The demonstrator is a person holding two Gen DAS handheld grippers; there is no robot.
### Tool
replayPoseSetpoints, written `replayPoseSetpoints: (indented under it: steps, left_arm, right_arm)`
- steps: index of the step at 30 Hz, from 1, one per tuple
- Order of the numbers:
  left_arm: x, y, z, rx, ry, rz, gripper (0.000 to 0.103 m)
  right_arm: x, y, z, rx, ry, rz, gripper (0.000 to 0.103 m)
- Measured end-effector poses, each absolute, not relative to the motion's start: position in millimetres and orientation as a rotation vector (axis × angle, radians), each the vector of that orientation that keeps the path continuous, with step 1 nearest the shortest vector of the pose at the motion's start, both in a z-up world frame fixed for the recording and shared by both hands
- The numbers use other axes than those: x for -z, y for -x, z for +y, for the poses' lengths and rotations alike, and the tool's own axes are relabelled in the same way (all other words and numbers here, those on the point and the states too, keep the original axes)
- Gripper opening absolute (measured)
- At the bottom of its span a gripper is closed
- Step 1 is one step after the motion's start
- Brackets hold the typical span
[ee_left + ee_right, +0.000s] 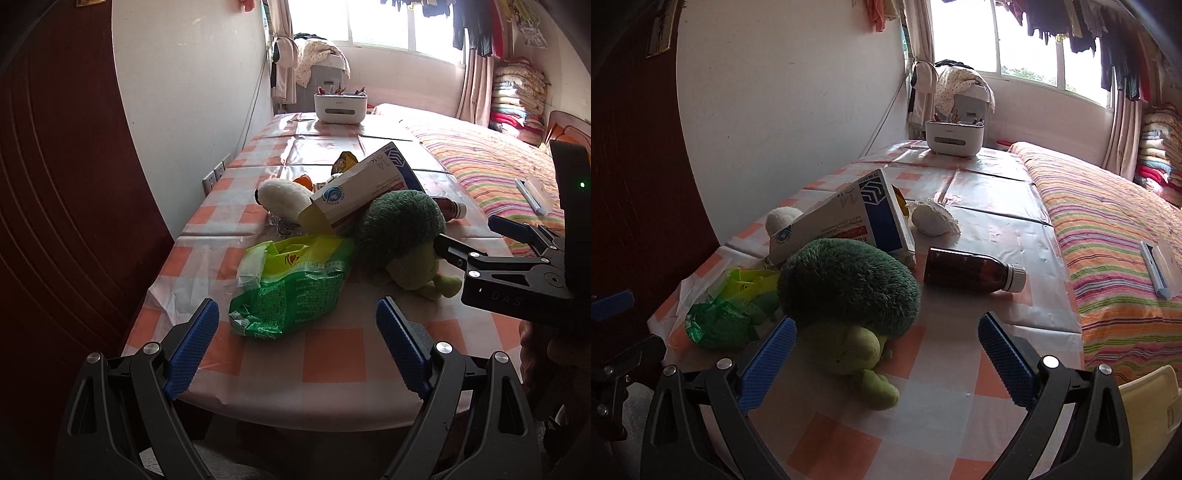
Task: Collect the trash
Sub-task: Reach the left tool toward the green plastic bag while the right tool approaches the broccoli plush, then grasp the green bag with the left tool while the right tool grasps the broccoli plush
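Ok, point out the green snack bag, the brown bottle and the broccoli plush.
green snack bag [286, 306], left wrist view, printed front panel.
brown bottle [964, 271], right wrist view, mid-body.
broccoli plush [849, 284], right wrist view, dark green crown.

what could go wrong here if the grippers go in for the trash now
1. The medicine box leans on the broccoli plush; nudging the plush may topple it.
2. The brown bottle lies on its side and could roll if bumped.
3. The green wrapper touches the plush, so the open left gripper might snag the toy. The right gripper is open too.
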State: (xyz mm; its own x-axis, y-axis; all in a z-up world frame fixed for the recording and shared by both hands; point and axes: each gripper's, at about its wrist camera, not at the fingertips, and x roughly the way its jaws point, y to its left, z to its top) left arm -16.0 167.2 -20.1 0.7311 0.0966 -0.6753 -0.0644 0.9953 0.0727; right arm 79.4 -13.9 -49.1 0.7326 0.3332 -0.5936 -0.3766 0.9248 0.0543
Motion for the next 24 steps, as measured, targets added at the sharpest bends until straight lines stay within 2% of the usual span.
replayPoseSetpoints:
  steps: [10,16,24]
  left_arm:
    - [30.1,2.9,182.8,-0.105,-0.001,0.776,0.086]
    - [35.8,-8.3,191.5,-0.125,0.024,0.792,0.086]
    - [42.5,-24.3,194.7,-0.133,0.008,0.816,0.086]
  right_arm:
    - [66.2,-122.4,22.3,-0.513,0.119,0.709,0.097]
    - [80.3,-134.2,26.9,-0.585,0.035,0.793,0.097]
    - [76.7,-128.8,17.4,-0.592,-0.013,0.783,0.077]
